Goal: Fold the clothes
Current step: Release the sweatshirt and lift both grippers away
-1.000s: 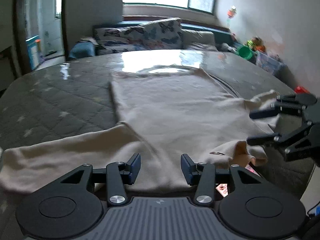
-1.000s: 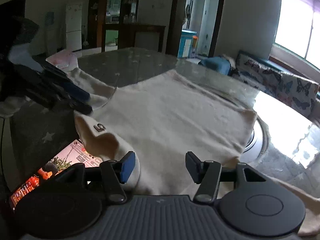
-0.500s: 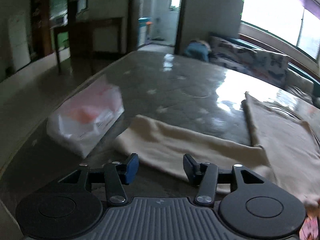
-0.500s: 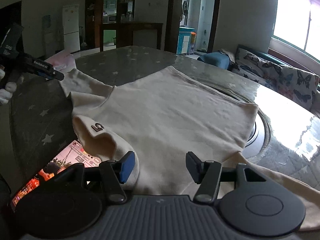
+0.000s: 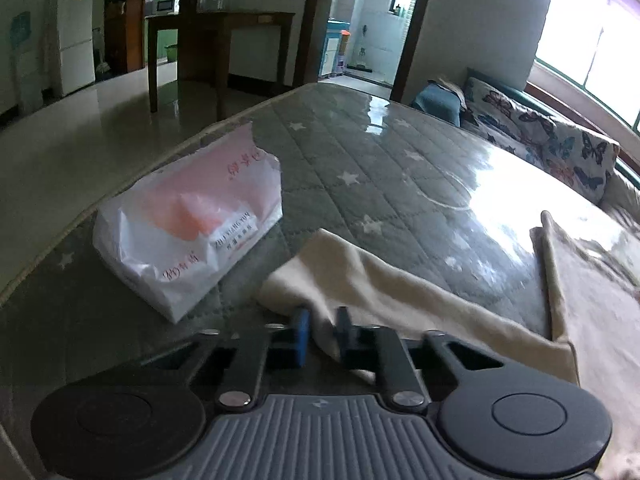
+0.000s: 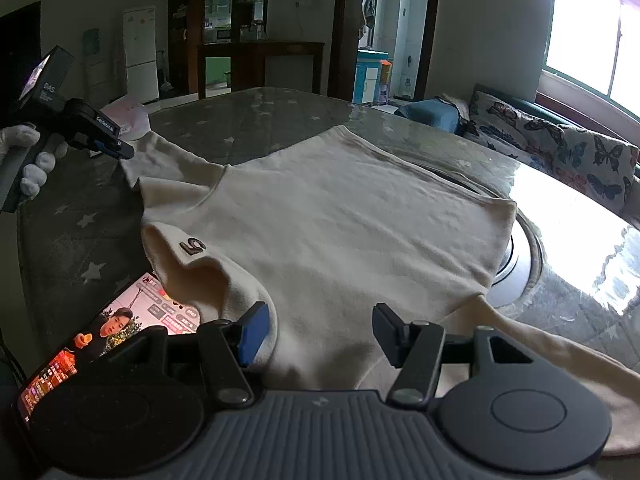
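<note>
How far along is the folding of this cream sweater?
Barely begun. Done: the sweater lies spread flat on the table, with no fold visible. In hand: the left gripper has just closed its jaws on the cuff of the left sleeve. The right gripper hovers open over the body near the collar. Left: both sleeves folded in, then the body.

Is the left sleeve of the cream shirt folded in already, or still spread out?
Still spread: the sleeve lies straight out beside the shirt body; the left gripper pinches its cuff.
</note>
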